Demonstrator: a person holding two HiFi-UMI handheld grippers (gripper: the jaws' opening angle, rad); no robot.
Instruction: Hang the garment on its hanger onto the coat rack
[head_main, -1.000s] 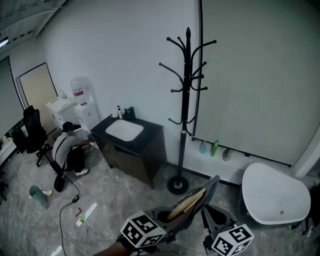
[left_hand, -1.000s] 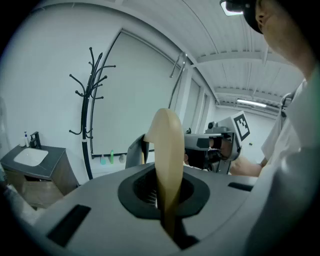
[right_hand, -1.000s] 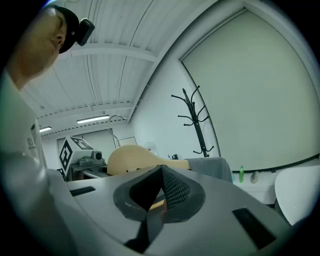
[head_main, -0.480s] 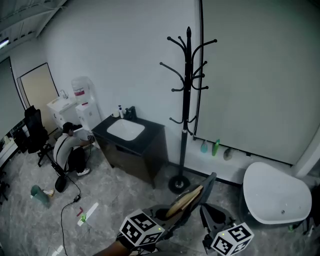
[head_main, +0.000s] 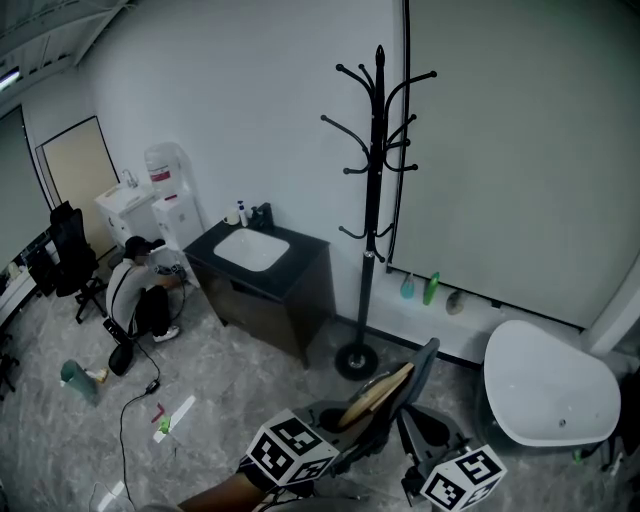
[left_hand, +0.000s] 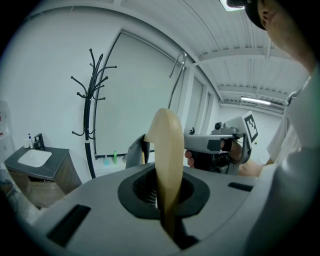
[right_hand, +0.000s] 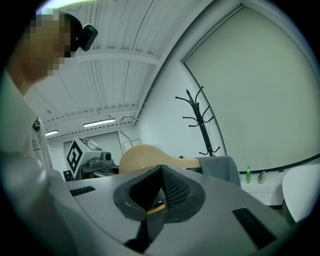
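The black coat rack stands against the wall ahead, its hooks bare; it also shows in both gripper views. Low in the head view, both grippers hold a wooden hanger with a grey garment draped over its far end. My left gripper is shut on the hanger's pale wooden arm. My right gripper is shut on the hanger too, with a sliver of wood between its jaws. The grey garment hangs beyond them. The rack is about a metre ahead of the hanger.
A dark sink cabinet stands left of the rack's round base. A person crouches by a water dispenser at the left. A white rounded tabletop sits at the right. Bottles line the wall base; a cable lies on the floor.
The hanger and both grippers have shifted slightly right and toward the rack. The crouching person has moved a little. Both grips are unchanged.
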